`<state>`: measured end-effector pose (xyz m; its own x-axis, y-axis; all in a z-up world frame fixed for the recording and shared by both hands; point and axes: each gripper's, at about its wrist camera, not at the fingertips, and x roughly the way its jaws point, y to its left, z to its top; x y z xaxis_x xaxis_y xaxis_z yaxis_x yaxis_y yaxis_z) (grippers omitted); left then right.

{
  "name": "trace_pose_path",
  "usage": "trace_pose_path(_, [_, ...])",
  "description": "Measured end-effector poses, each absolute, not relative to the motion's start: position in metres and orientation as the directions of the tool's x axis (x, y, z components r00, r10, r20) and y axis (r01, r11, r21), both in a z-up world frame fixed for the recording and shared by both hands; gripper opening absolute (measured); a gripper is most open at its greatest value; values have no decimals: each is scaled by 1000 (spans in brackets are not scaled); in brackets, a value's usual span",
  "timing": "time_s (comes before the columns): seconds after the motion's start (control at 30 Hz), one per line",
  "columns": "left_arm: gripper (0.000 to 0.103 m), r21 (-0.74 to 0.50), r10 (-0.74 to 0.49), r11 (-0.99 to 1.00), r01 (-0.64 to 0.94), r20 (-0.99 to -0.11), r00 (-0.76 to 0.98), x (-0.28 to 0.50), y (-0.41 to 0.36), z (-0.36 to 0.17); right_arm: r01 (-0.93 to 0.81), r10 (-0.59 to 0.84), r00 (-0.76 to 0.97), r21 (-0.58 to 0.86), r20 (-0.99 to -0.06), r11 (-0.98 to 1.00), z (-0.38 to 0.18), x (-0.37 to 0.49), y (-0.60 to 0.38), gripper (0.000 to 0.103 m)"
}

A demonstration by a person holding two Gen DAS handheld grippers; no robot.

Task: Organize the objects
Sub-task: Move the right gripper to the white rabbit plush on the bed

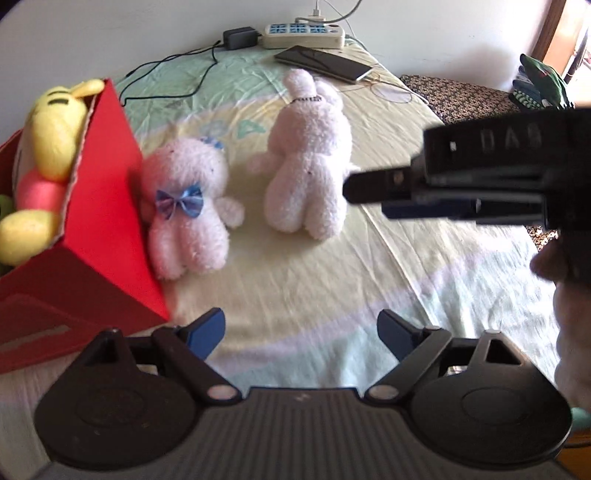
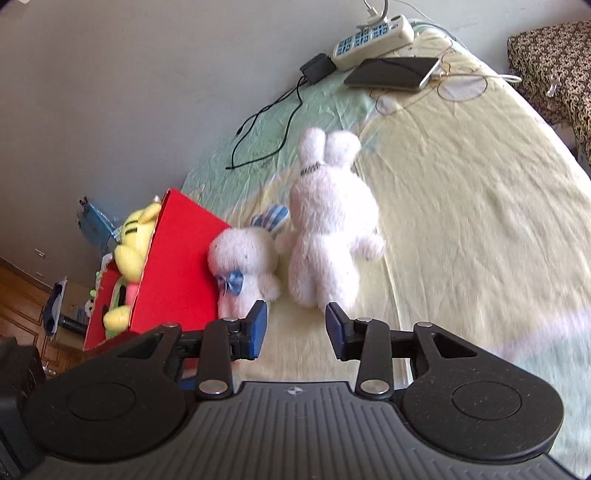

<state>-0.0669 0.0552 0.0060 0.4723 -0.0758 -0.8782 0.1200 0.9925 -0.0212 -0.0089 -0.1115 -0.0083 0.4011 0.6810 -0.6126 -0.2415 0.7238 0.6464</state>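
Two white plush rabbits lie on the pale bedsheet. The small rabbit wears a blue bow and rests against the side of a red box. The bigger rabbit lies just right of it. A yellow plush toy sits inside the box. My left gripper is open and empty, short of the rabbits. My right gripper is open with a narrower gap and holds nothing. Its tips sit close to the bigger rabbit's feet.
At the far end of the bed lie a power strip, a black adapter with its cable, a dark phone and thin-rimmed glasses. A patterned cushion sits at the right. A person's hand holds the right gripper.
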Motion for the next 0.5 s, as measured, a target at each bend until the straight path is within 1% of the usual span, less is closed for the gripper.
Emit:
trace_pose_path(0.1, [90,-42,-102,990,137,-880,463,-65,58,-2,-278,685,418,634,-596,722,1,8,-101,39])
trace_pose_path(0.23, [90,-52,-112,989,140,-877,467,-65,66,-5,-353,660,450,559,-602,751,8,28,-73,39])
trace_pose_path(0.33, [90,-66,-129,987,150,-877,464,-65,72,-6,-381,706,401,594,-584,708,0,43,-52,39])
trace_pose_path(0.5, [90,-63,-142,982,179,-870,472,-63,74,-7,-359,652,387,544,-652,758,-21,57,-34,39])
